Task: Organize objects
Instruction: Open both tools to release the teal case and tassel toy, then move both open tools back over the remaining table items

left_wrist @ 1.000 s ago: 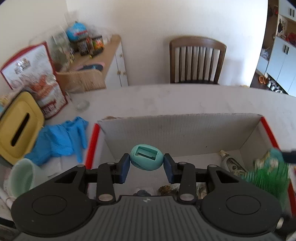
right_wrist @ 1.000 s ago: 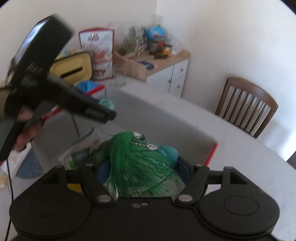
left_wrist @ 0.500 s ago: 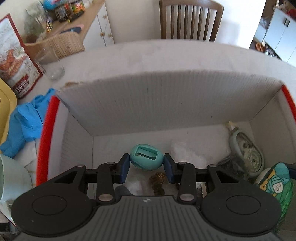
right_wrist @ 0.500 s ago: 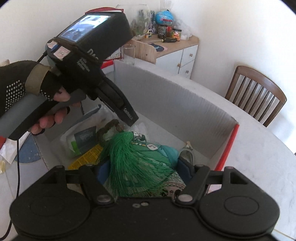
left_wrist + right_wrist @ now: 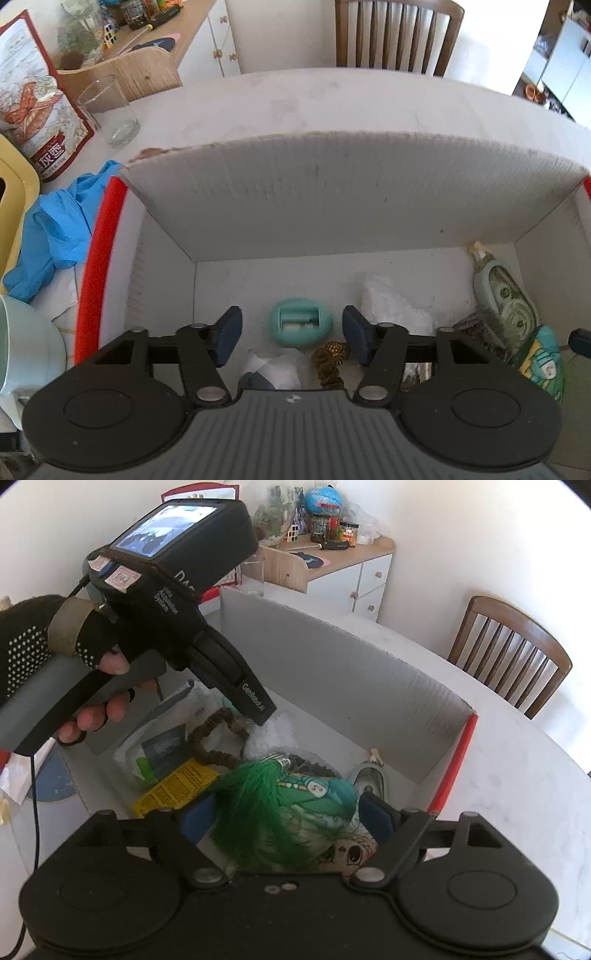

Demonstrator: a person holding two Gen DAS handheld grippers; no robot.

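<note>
A white cardboard box with red edges (image 5: pixel 332 192) sits on the white table. In the left wrist view my left gripper (image 5: pixel 291 334) is open over the box floor. A teal oval object (image 5: pixel 300 326) lies between its fingers, free of both pads. In the right wrist view my right gripper (image 5: pixel 286 818) has widened and holds no firm grip on a green tasselled doll (image 5: pixel 280 812), which rests in the box between its fingers. The doll also shows at the right edge of the left wrist view (image 5: pixel 543 362). The left gripper's body (image 5: pixel 177 602) hangs over the box.
The box holds a pale green tape dispenser (image 5: pixel 506 295), a gold scrunchie (image 5: pixel 328 360), a white plastic bag (image 5: pixel 391 306), a yellow packet (image 5: pixel 177 786) and a brown braided cord (image 5: pixel 210 738). Outside lie blue gloves (image 5: pixel 55 229), a glass (image 5: pixel 110 114), a snack bag (image 5: pixel 33 103) and a chair (image 5: pixel 395 33).
My left gripper has opened and let the teal object drop onto the box floor. My right gripper has lowered the doll into the box and spread its fingers.
</note>
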